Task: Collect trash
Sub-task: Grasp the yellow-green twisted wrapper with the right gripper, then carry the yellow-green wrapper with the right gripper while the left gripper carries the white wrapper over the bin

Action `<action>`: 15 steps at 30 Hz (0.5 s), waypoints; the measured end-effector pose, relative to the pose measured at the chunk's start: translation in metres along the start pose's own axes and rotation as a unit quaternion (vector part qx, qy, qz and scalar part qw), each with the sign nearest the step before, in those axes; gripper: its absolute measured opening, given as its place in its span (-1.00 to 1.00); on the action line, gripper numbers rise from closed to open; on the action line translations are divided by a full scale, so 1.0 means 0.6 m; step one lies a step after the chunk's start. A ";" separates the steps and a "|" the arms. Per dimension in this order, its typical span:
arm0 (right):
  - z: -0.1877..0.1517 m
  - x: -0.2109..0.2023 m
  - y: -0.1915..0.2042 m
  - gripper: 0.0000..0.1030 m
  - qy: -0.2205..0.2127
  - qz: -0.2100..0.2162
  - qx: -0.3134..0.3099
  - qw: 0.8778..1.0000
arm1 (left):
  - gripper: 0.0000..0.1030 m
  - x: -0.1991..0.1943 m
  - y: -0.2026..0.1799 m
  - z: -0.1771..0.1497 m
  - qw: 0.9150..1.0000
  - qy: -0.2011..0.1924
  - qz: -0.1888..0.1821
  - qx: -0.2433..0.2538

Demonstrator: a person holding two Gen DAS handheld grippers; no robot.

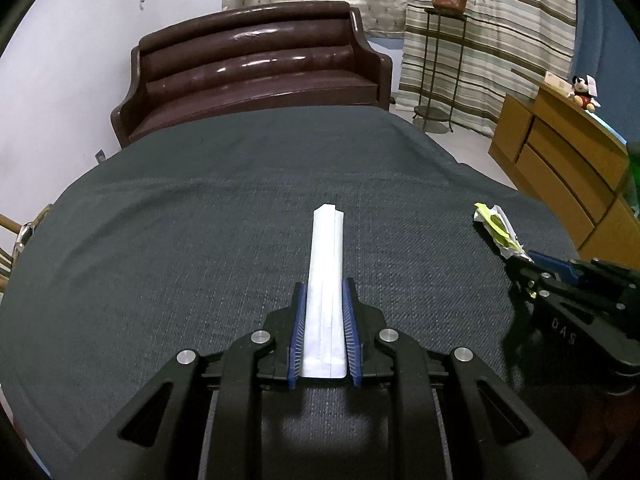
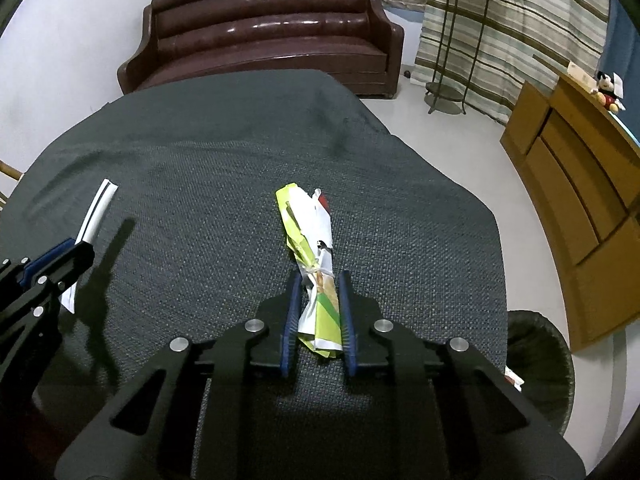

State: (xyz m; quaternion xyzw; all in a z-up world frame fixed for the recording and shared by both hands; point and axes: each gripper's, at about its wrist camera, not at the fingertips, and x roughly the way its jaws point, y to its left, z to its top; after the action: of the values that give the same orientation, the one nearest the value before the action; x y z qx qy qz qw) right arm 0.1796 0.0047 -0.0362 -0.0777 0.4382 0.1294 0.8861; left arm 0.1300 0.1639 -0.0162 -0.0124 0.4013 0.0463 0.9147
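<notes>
Grippers (image 1: 324,292) (image 2: 318,280) clamping white paper (image 1: 325,280) and crumpled wrapper (image 2: 316,272); probably best keeping both squeezed firmly toward the bin (image 2: 536,356).

White paper (image 1: 325,280): we see a long folded strip, clamped lengthwise, pointing forward above the cloth.
Green wrapper (image 2: 316,264): we see it crumpled, yellow-green and white, gripped likewise.

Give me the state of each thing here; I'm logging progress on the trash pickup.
left gripper: shut on the white folded paper.
white folded paper: gripped, sticking out forward over the dark tablecloth.
right gripper: shut on the crumpled green wrapper.
crumpled green wrapper: gripped, crushed, not yet binned.
trash bin: on the floor beside the table, open-topped.
</notes>
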 end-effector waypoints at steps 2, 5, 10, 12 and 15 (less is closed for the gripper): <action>-0.003 -0.003 0.002 -0.65 -0.003 0.000 -0.001 1.000 | -0.62 0.000 -0.001 0.001 1.000 -0.001 0.000 0.000; -0.009 -0.013 0.003 -0.66 -0.009 0.003 0.001 1.000 | -0.62 -0.004 0.001 0.000 1.000 -0.004 -0.001 -0.001; -0.028 -0.040 0.008 -0.66 -0.021 0.012 0.007 1.000 | -0.62 -0.015 -0.002 -0.004 1.000 -0.009 -0.003 0.001; -0.034 -0.050 0.004 -0.66 -0.025 0.014 0.011 1.000 | -0.62 -0.021 -0.003 -0.008 1.000 -0.011 -0.004 0.000; -0.045 -0.066 0.002 -0.66 -0.030 0.016 0.019 0.999 | -0.62 -0.030 -0.009 -0.013 1.000 -0.014 -0.008 0.001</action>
State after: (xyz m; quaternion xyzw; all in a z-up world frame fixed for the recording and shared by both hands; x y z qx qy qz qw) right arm 0.1361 -0.0074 -0.0211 -0.0500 0.4152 0.1374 0.8979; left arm 0.1129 0.1567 -0.0083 -0.0144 0.3887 0.0387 0.9204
